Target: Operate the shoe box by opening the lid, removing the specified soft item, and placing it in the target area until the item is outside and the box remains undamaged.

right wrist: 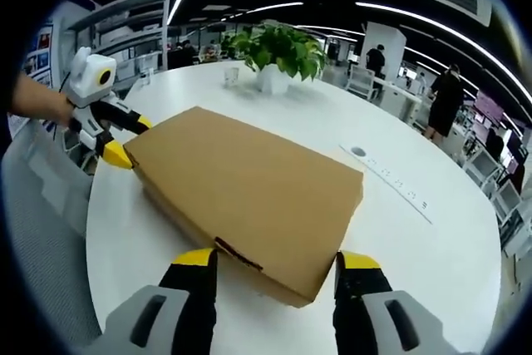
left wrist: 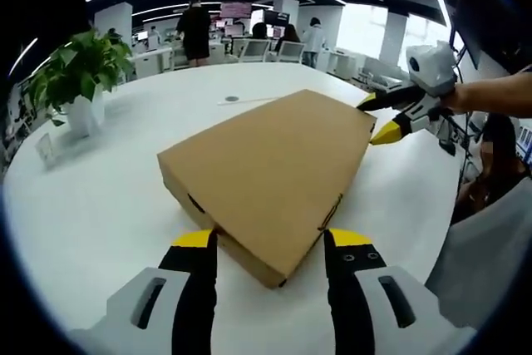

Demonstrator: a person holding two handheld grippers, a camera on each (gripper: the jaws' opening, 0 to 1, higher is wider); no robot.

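At the bottom of the left gripper view our left gripper stands with jaws spread wide, straddling the near corner of the shoe box, lid down, mid-frame on the white table. In the right gripper view our right gripper does the same, jaws apart around its own corner. Further back, each gripper shows at the box's far corner. Beyond sits a potted plant at upper left; people stand in the office behind.
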